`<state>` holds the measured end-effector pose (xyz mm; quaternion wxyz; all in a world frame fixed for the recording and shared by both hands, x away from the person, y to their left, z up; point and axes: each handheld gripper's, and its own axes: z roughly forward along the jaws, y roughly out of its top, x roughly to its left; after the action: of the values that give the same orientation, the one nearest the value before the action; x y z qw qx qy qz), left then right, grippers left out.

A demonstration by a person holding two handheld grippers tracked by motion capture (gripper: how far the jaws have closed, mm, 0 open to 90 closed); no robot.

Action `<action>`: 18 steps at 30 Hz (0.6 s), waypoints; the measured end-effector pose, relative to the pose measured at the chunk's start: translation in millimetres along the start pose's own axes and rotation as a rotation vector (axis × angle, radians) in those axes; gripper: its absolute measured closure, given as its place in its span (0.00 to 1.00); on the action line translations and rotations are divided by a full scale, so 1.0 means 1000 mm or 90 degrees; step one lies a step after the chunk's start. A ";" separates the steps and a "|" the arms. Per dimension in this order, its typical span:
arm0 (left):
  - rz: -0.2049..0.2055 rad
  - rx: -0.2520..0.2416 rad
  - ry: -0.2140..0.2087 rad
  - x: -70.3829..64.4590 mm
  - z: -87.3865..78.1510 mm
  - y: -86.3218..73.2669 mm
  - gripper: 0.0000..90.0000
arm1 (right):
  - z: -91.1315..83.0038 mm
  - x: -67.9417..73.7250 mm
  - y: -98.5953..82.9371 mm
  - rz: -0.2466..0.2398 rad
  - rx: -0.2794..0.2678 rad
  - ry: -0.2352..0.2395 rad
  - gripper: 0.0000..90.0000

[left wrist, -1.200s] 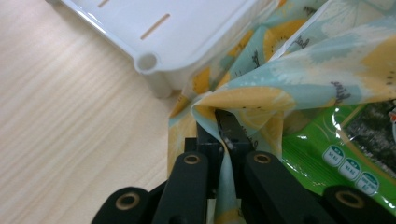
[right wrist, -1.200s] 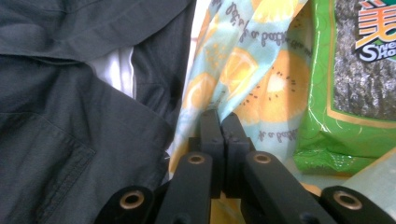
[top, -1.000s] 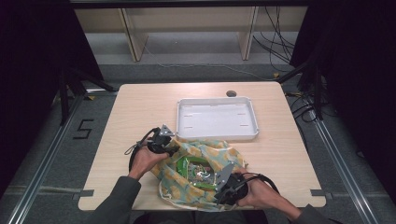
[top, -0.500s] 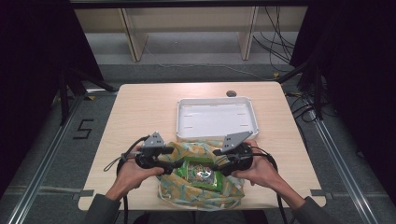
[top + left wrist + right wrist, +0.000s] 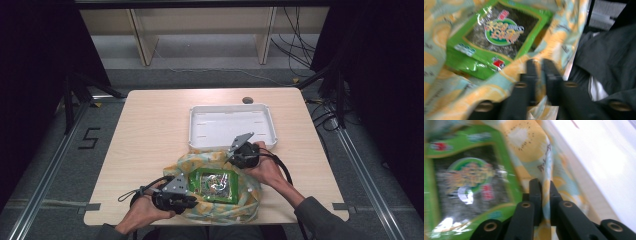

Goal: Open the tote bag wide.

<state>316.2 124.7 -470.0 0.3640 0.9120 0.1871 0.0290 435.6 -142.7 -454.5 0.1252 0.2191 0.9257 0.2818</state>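
One yellow-patterned bag [image 5: 220, 207] at the tabletop's [image 5: 150, 130] near edge, one green seaweed packet [image 5: 216, 184] inside, one white tray [image 5: 231, 125] just behind. Left tongs [image 5: 539, 65] clamped on the bag's near rim, right tongs [image 5: 543, 185] clamped on its far rim. Packet lettering is blurred; bag's underside hidden.

I see a yellow and pale-blue patterned bag [image 5: 220, 200] lying at the near edge of the table [image 5: 150, 130], towards its near right corner, its far side just beside the white tray [image 5: 231, 126]. Its mouth is pulled wide open, facing up. Inside it a green seaweed packet [image 5: 216, 185] lies flat, label up, with a dark window and a round logo. My left gripper [image 5: 187, 201] pinches the bag's near-left rim; my right gripper [image 5: 235, 157] pinches its far-right rim.
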 end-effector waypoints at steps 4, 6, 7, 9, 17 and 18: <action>0.020 0.046 -0.015 -0.010 0.006 -0.008 1.00 | 0.004 -0.019 -0.007 0.024 0.003 -0.025 1.00; 0.022 0.054 -0.012 -0.011 0.006 -0.009 1.00 | 0.005 -0.022 -0.008 0.023 0.000 -0.033 1.00; 0.017 0.057 -0.019 -0.016 0.008 -0.013 1.00 | 0.006 -0.025 -0.010 0.037 0.009 -0.034 1.00; 0.010 0.063 -0.024 -0.019 0.009 -0.015 1.00 | 0.009 -0.030 -0.012 0.036 0.013 -0.040 1.00; -0.046 -0.066 0.010 -0.017 -0.004 -0.001 0.77 | -0.003 -0.024 -0.008 0.058 -0.031 -0.033 0.83; -0.055 -0.079 0.015 -0.018 -0.007 0.002 0.76 | -0.010 -0.021 -0.007 0.068 -0.044 -0.023 0.79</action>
<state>299.0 121.7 -462.5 0.4185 0.8783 0.2282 0.0356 448.4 -162.5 -448.1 0.1343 0.2686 0.9001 0.3156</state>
